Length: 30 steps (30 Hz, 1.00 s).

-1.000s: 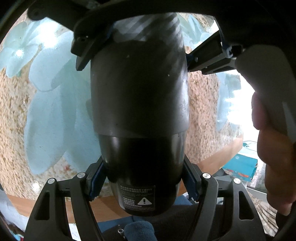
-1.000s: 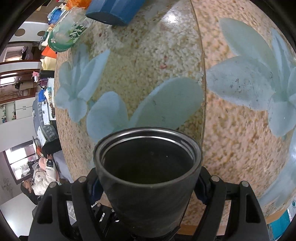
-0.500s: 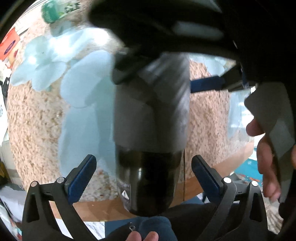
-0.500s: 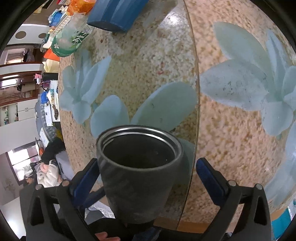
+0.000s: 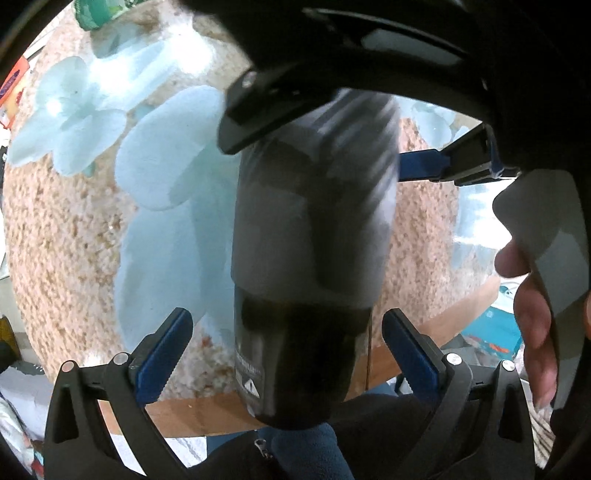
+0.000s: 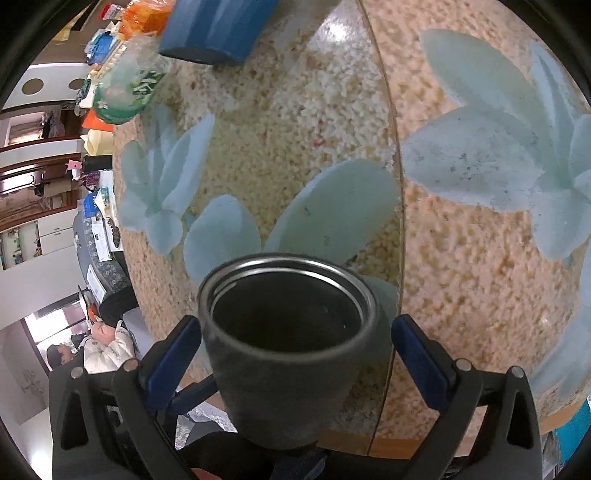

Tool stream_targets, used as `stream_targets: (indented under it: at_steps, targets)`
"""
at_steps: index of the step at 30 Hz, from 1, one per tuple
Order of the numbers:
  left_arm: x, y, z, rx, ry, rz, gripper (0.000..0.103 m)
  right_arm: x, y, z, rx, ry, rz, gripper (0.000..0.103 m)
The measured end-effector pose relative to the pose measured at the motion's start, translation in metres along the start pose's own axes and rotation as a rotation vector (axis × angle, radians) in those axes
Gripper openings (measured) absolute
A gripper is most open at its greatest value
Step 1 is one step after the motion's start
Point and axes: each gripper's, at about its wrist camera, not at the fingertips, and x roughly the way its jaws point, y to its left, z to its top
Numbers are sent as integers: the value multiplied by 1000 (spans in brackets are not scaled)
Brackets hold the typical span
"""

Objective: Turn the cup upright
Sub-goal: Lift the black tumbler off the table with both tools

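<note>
The cup is a dark grey tumbler with a steel-lined mouth. In the right wrist view the cup [image 6: 284, 347] stands between the spread blue pads of my right gripper [image 6: 291, 354], mouth facing the camera, with gaps on both sides. In the left wrist view the cup [image 5: 306, 266] fills the middle, its black base with a warning label nearest the camera. My left gripper [image 5: 284, 350] is open, its pads clear of the cup on each side. The right gripper's body hangs over the cup's far end there.
The table [image 6: 461, 277] has a speckled beige top with pale blue flowers and a wooden edge. A blue container [image 6: 214, 29] and a green packet [image 6: 125, 92] lie at its far side. A bare hand [image 5: 535, 314] holds the other gripper's handle.
Both grippers were shut on the cup a second ago. Both have opened, and the left has drawn back a little from the cup.
</note>
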Motion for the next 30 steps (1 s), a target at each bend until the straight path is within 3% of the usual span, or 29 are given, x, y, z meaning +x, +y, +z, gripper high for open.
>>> stream_targets:
  at_steps: [3,8,10,11,12,22,30]
  targets:
    - [5,3,7,-7,26,-23,102,3,-1,3,23,6,20,103]
    - [15,7,13,-7,46,-69,79,5,5,4,26,20,22,103]
    - [16,3,15,2,44,-63,78,4,8,3,18,24,8,95]
    - [16,2,15,4,41,-61,77,3,10,3,7,25,-3,80]
    - [17,3,16,-5,36,-74,77,2,11,3,1,25,-11,78]
    - [14,14,-3,16,-34,-80,77,0,15,-6,-16,-29,-9,78]
    - [-30,-9,22,114,-186,-53,77,-51,25,-5,-62,-196,-16,77]
